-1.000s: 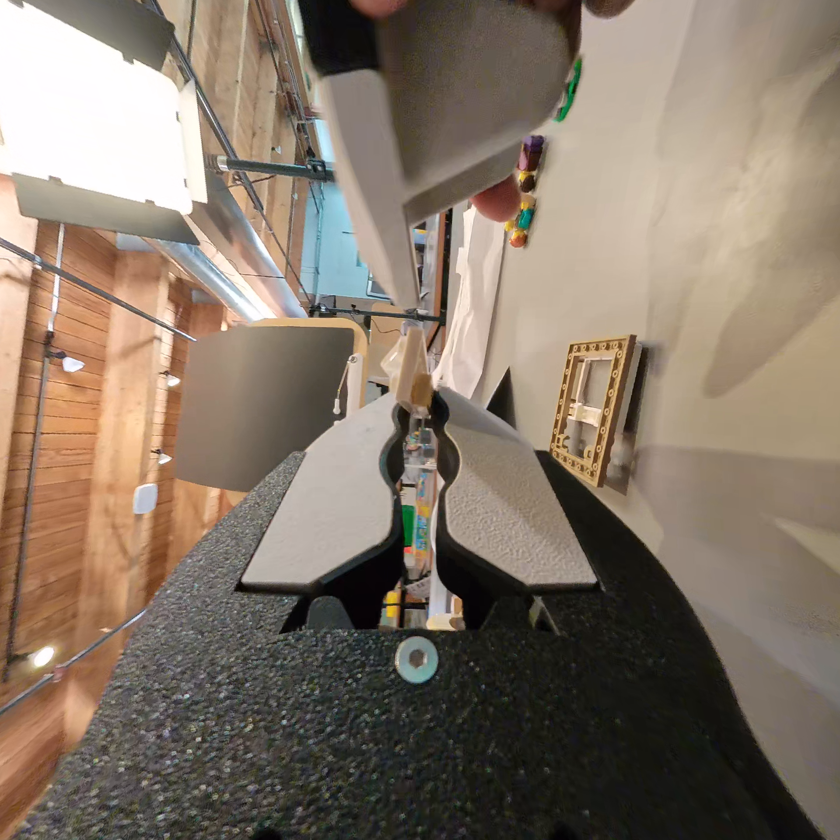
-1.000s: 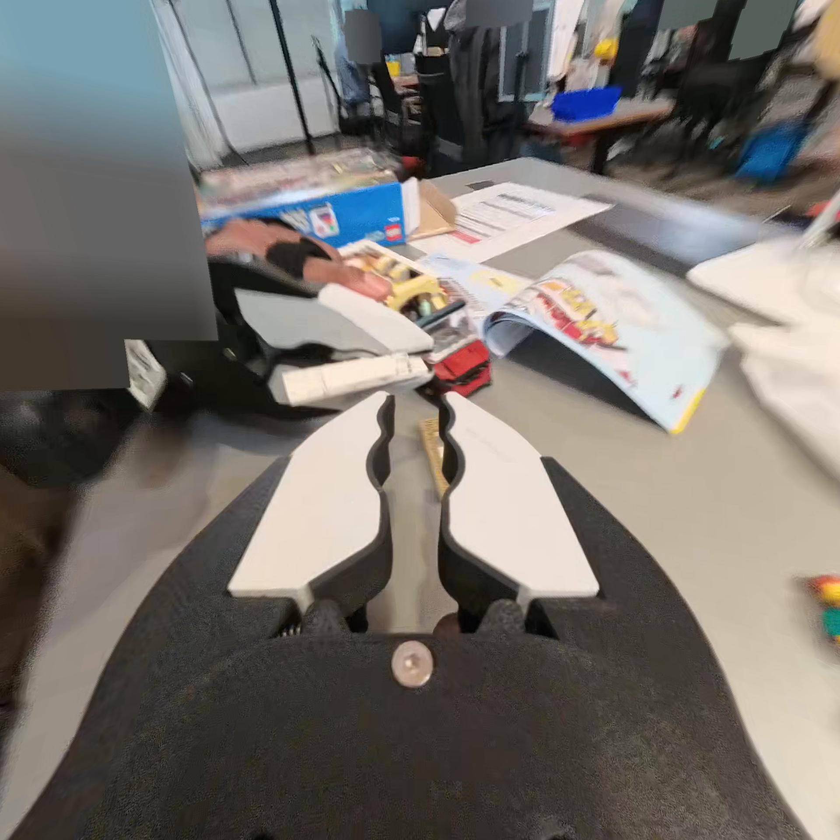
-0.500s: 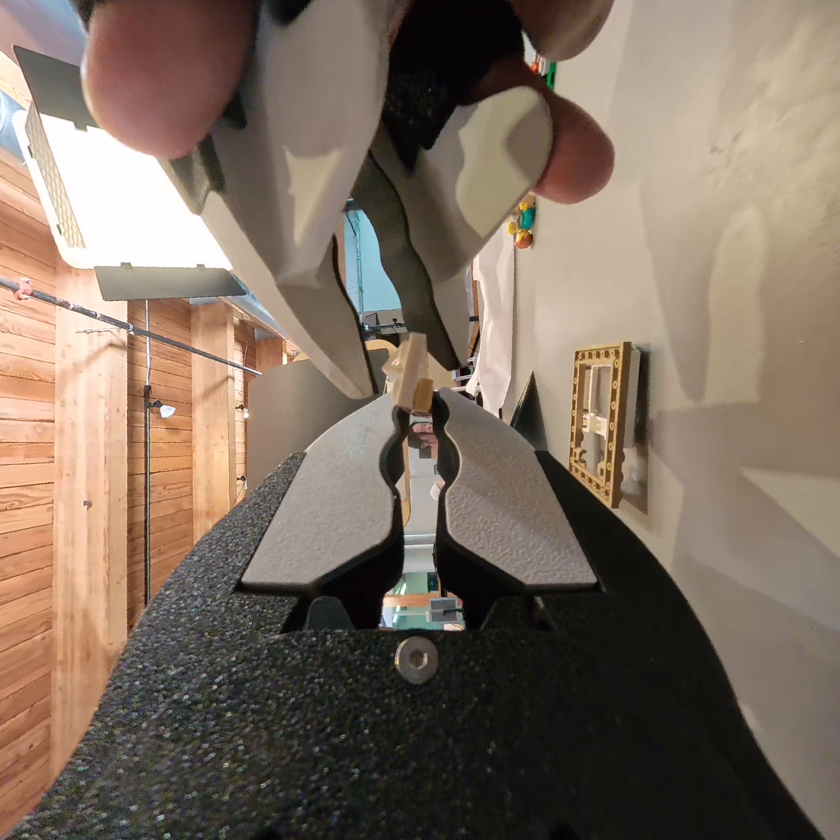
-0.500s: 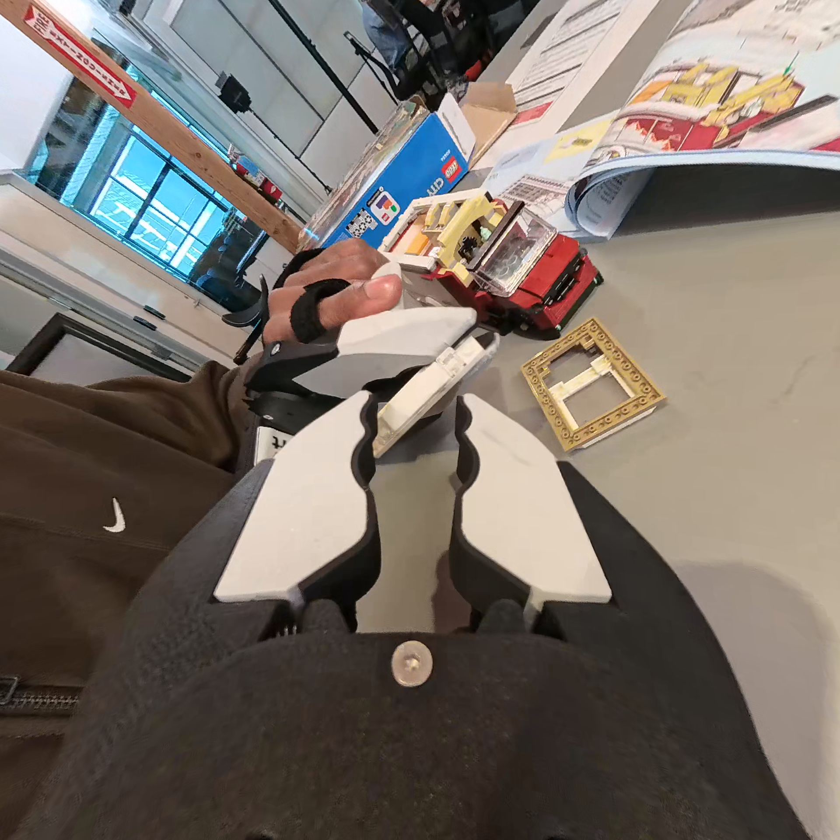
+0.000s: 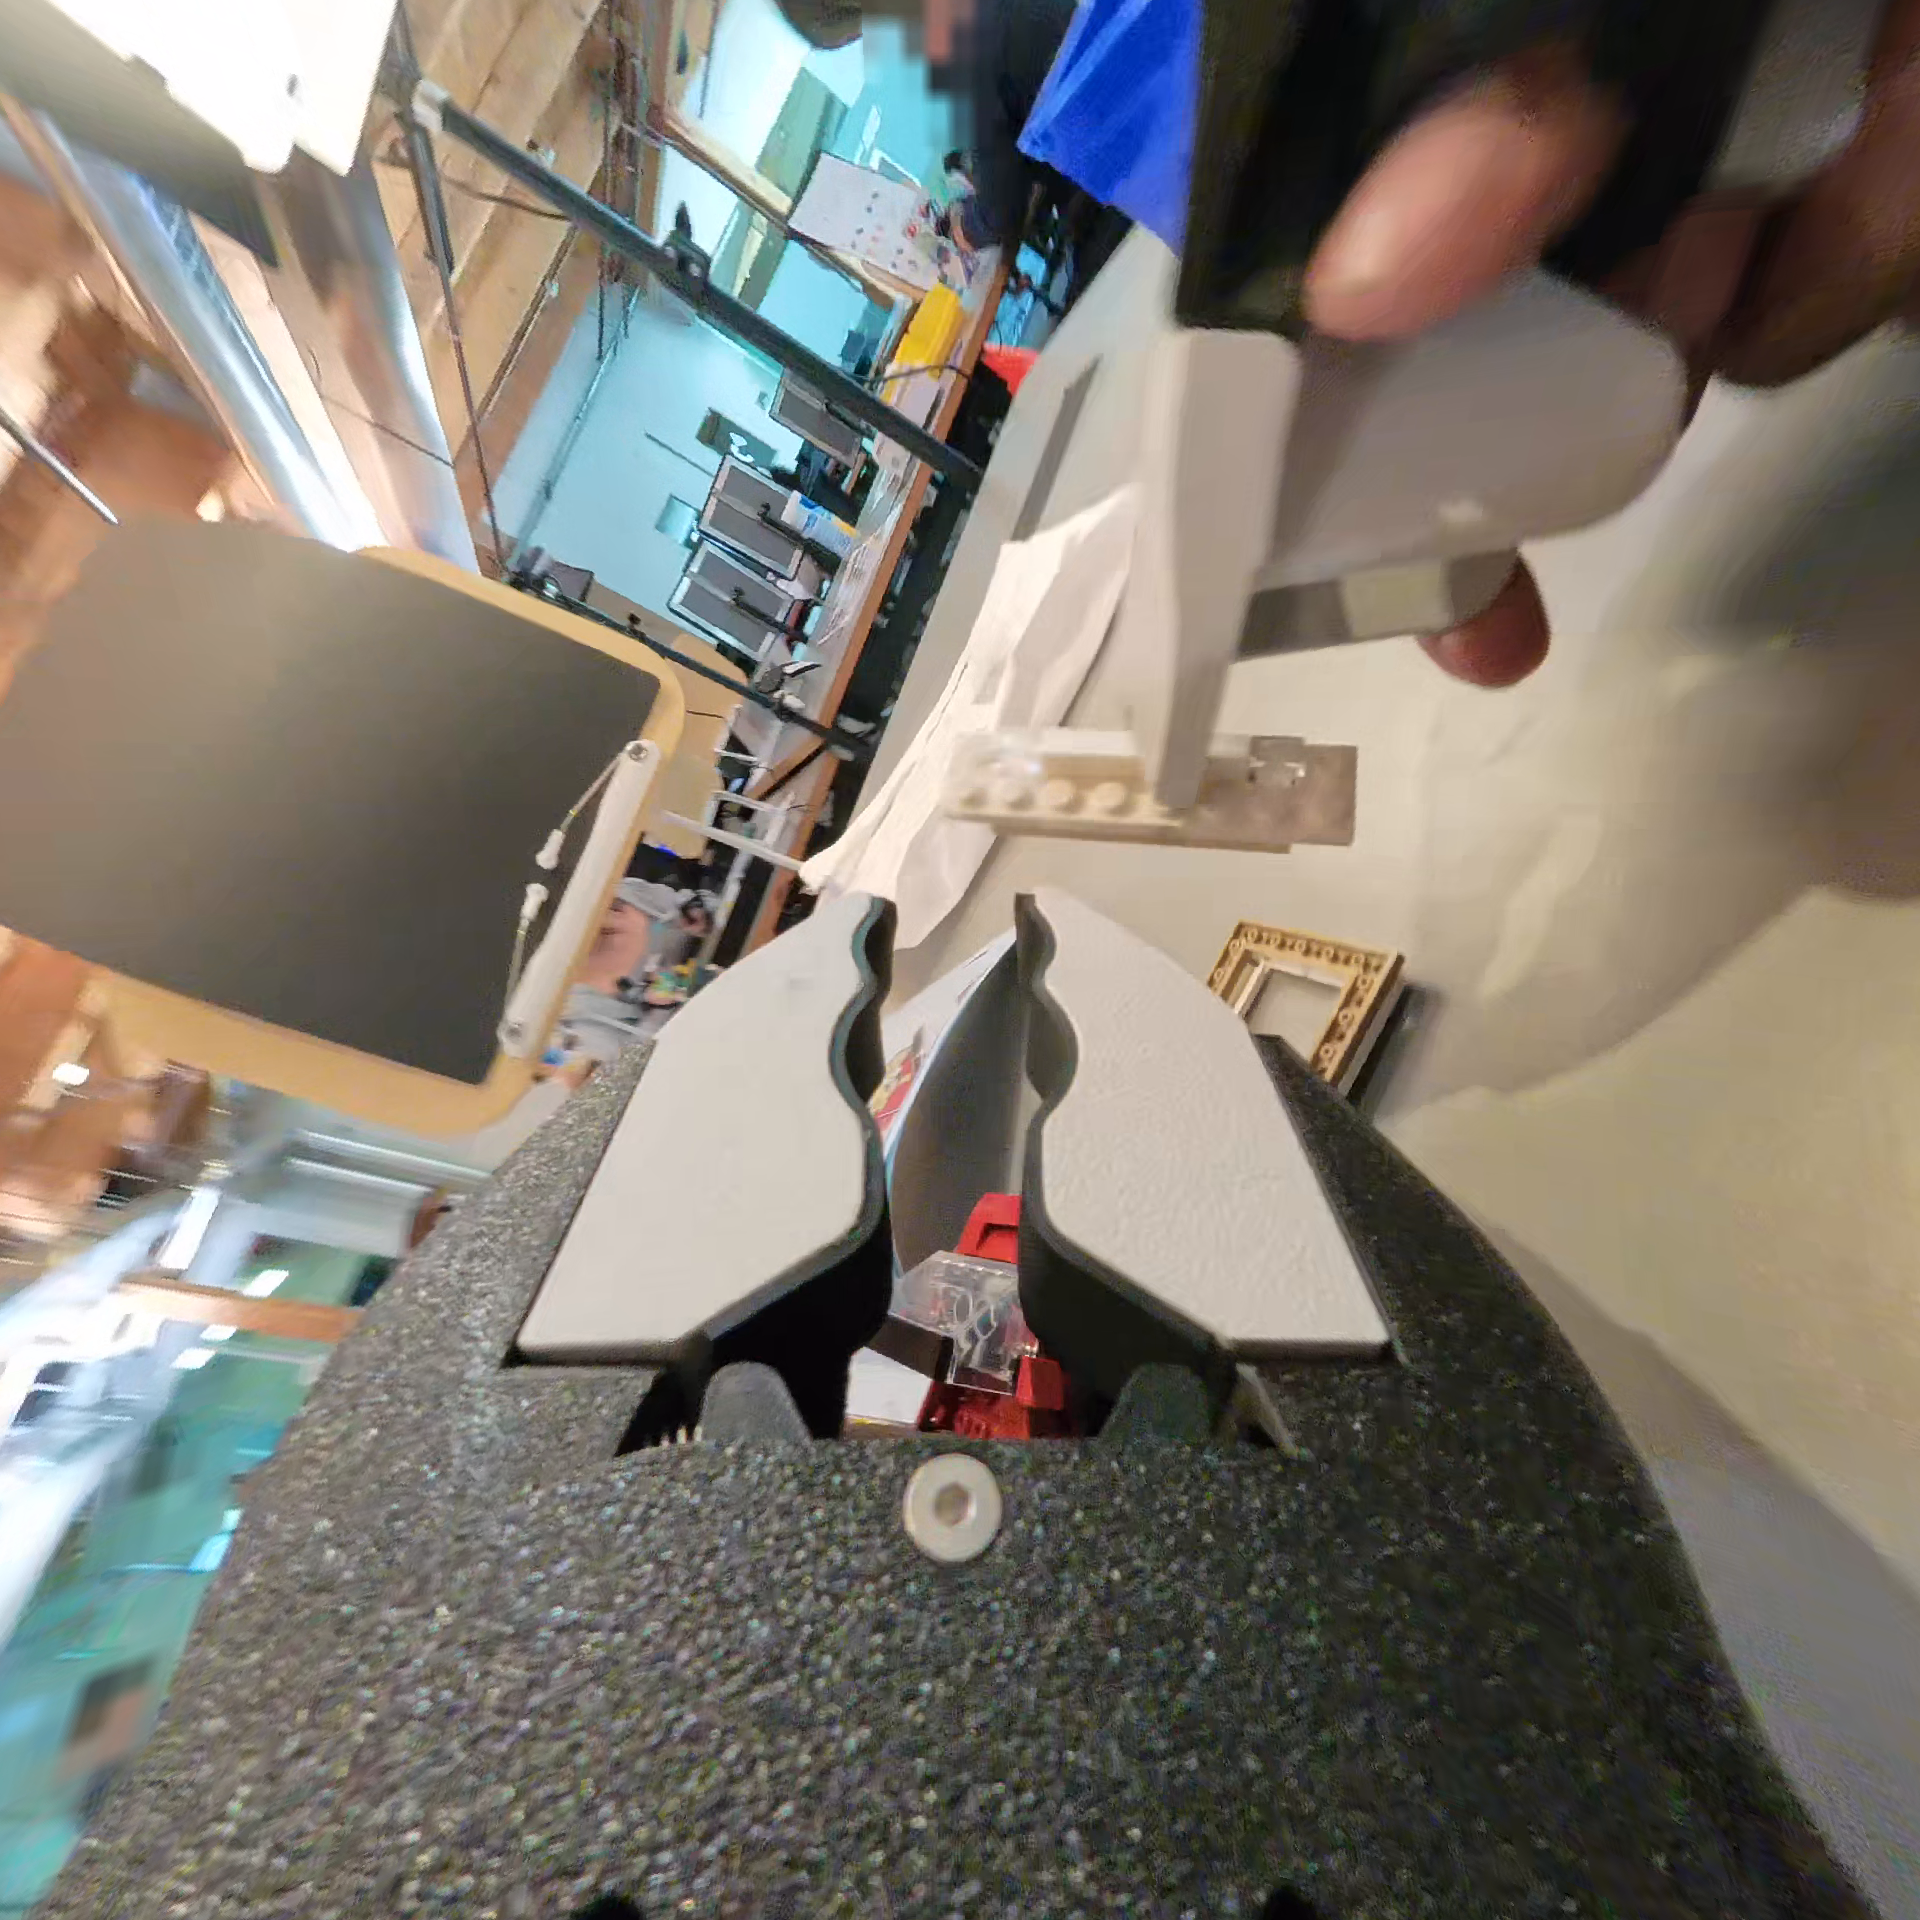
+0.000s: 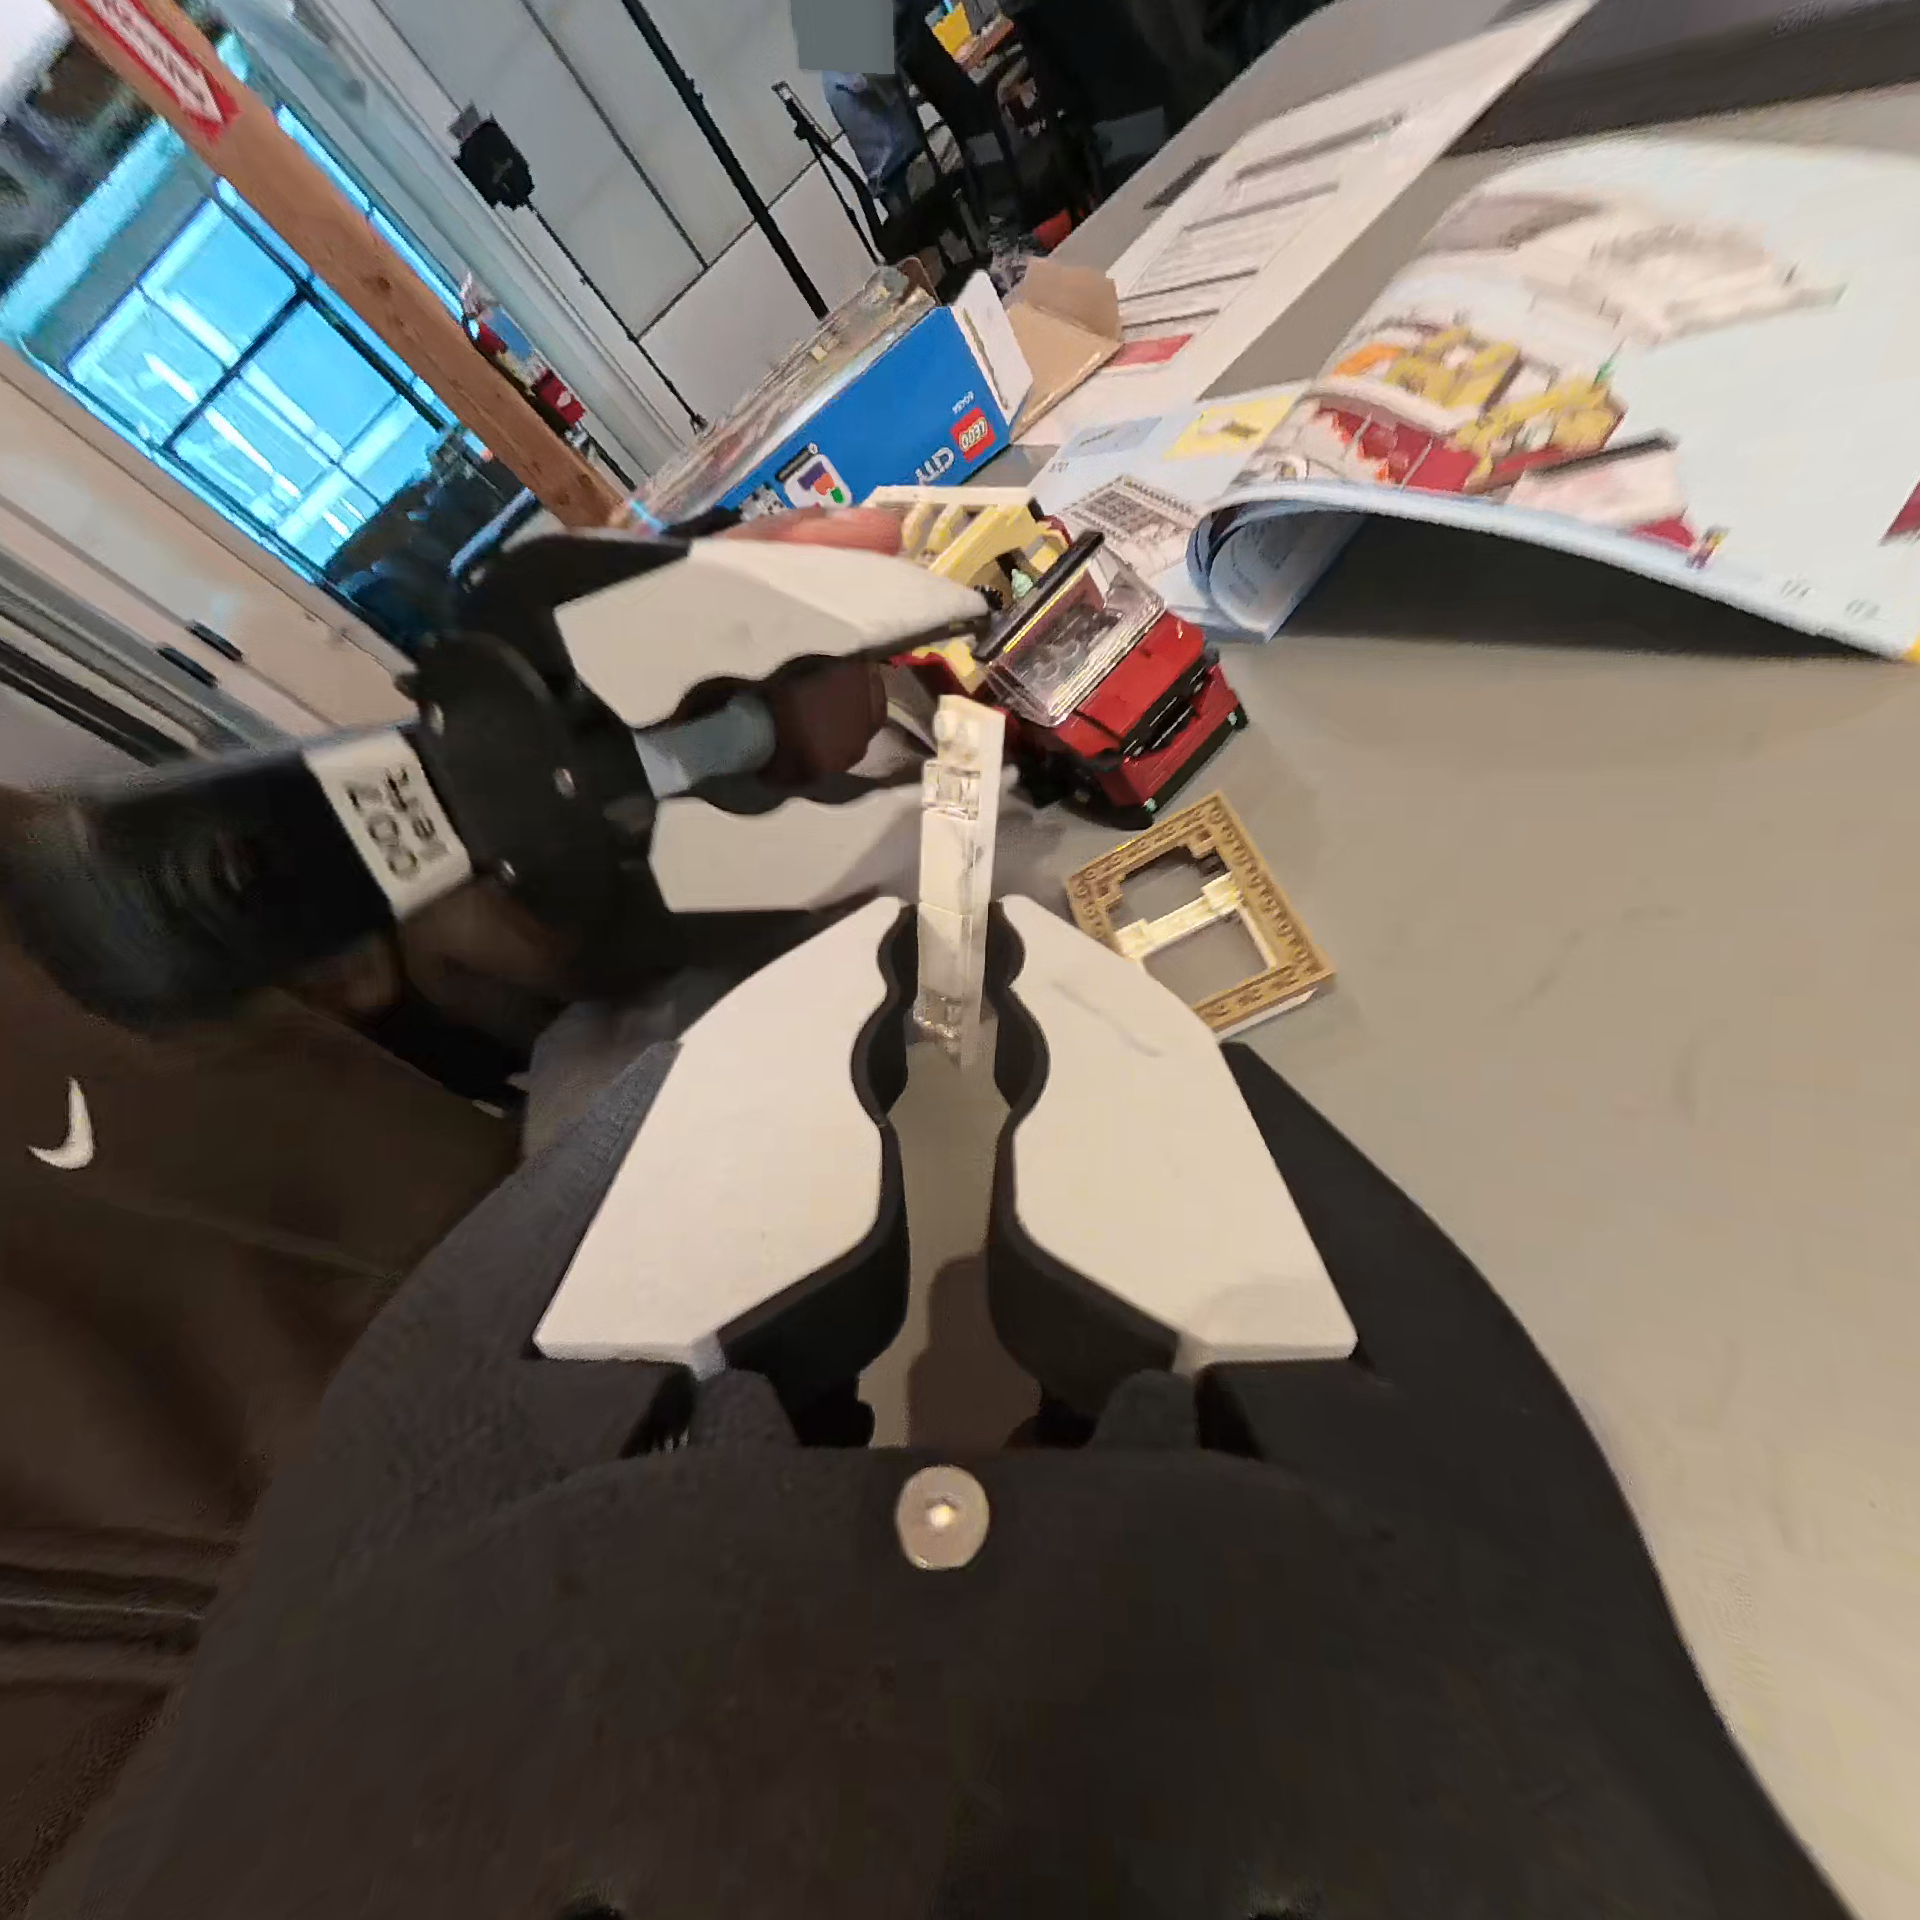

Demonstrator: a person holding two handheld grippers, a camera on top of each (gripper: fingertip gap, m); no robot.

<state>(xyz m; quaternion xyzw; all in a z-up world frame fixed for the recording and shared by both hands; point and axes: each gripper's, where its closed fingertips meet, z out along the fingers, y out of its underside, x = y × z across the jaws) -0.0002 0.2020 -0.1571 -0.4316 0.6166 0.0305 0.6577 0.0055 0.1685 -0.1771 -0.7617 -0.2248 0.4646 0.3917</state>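
The right claw [image 6: 943, 925] pinches a white brick strip [image 6: 958, 831] upright (left claw [image 5: 951, 914] gapes, bare).

A long cream-white brick strip [image 6: 958, 883] with a few clear pieces set along it stands on end at the centre of the right wrist view (its top leans slightly right), its lower part clamped between the right gripper [image 6: 948, 925]. In the left wrist view it [image 5: 1081, 800] runs crosswise, upper centre-right.
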